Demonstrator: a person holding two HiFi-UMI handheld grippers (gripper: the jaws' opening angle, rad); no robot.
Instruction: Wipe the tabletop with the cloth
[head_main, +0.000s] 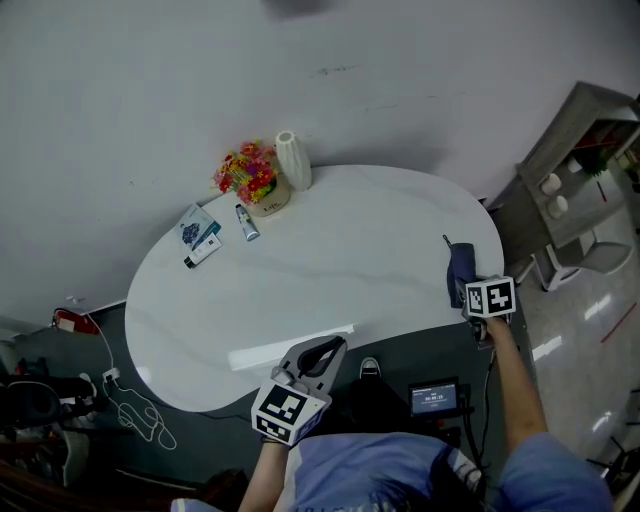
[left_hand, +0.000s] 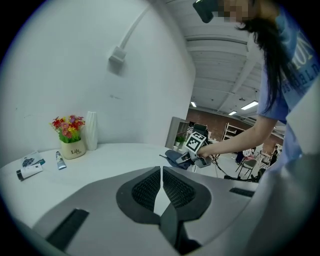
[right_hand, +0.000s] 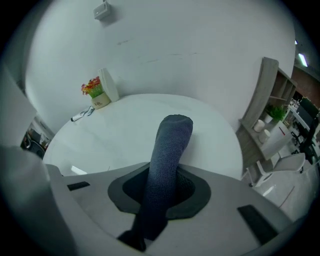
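Head view puts the cloth (head_main: 459, 268) at the right rim of the white surface (head_main: 330, 270), a dark strip pinched in the right tool (head_main: 466, 288), whose jaws are clamped on its near end. Its long axis runs from that tool toward the far side, roughly along the rim. In the right gripper view the cloth (right_hand: 170, 145) stands out straight ahead of the jaws, its free end over the surface. Whether it presses flat on the top or only brushes it I cannot tell. Nearly all the bare top lies to the left of the cloth, so the wipe most likely has to sweep leftward and toward the far side, with the strip laid broadside to the stroke. The right hand is plainly the nearer one and already has the cloth. The left tool (head_main: 325, 352) hovers over the near edge, well apart from the cloth, and the left gripper view shows its jaws drawn together to a thin slit with nothing between them. A flower pot (head_main: 258, 182), a white vase (head_main: 292, 160), a small tube (head_main: 246, 222) and some packets (head_main: 198, 236) cluster at the far left, where a long stroke could knock them.
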